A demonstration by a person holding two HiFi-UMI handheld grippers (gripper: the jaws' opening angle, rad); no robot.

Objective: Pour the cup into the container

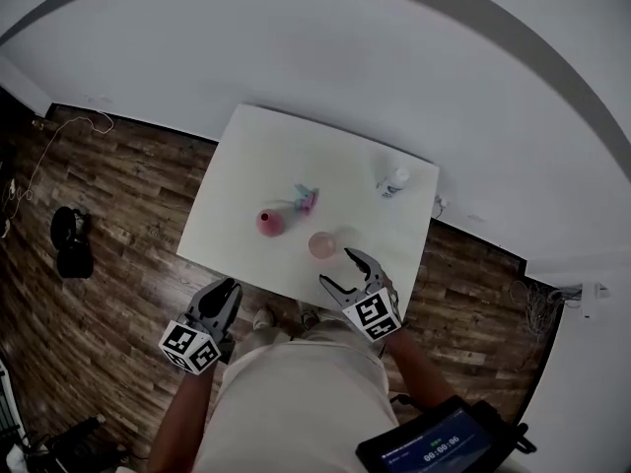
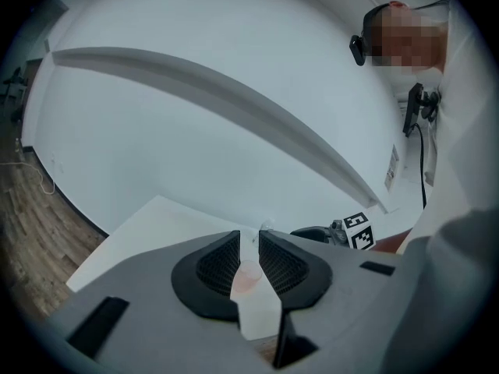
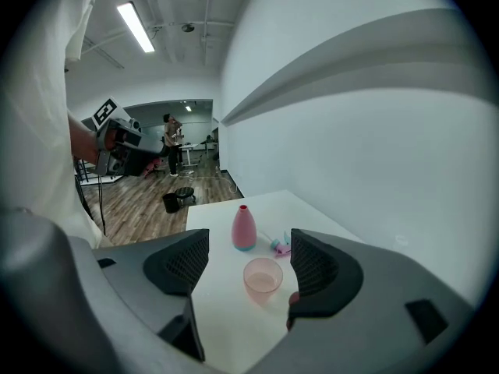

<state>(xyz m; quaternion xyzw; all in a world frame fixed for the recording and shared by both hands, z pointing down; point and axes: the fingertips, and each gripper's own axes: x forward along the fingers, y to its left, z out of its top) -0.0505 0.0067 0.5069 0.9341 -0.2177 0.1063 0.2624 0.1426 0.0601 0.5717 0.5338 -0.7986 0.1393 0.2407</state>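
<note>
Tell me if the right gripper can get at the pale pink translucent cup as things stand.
Probably yes. The right gripper, fingers apart, points at the pale pink translucent cup, with only bare white table between them.

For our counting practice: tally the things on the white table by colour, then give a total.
Pink: 2, the bottle and the cup
Teal and pink: 1, the small item
Whitish: 1, the container
Total: 4
</note>
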